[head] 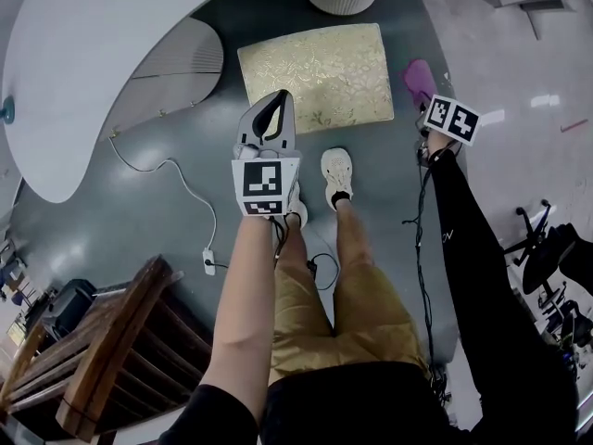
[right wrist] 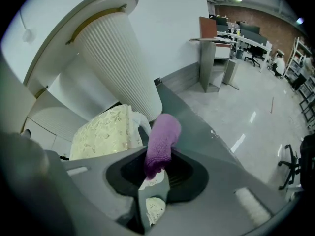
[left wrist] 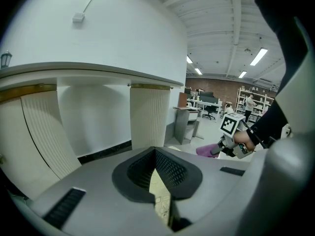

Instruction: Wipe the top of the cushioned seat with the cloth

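Jaws are clamping the cloth (right wrist: pixel 161 141) in our right gripper (right wrist: pixel 157 168), meeting empty on our left gripper (left wrist: pixel 156 156); we are judging that lowering it onto the cushioned seat (head: pixel 315 77) comes next.

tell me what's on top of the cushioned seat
Nothing lies on the cushioned seat; its gold patterned top is bare. The left gripper hangs over its near edge and hides a strip there. The purple cloth is off to the side, in the right gripper.
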A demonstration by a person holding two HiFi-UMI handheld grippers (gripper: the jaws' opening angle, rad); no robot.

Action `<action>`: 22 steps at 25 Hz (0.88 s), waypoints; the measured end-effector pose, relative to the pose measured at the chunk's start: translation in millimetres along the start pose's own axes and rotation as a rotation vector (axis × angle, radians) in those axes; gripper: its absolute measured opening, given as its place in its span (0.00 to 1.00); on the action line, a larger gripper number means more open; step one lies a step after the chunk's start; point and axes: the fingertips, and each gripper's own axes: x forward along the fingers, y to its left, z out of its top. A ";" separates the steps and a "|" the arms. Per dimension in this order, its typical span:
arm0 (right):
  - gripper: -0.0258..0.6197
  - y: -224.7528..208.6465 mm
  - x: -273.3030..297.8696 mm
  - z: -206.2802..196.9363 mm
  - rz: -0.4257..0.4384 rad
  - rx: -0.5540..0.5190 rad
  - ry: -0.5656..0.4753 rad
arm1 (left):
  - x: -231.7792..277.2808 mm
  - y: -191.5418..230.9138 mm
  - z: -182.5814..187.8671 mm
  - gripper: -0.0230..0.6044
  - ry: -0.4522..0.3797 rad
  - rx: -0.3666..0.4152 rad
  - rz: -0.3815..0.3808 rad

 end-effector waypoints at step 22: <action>0.16 216.0 -41.7 -65.4 0.357 -0.228 -0.111 | -89.5 73.7 -24.8 0.04 -0.029 0.011 0.014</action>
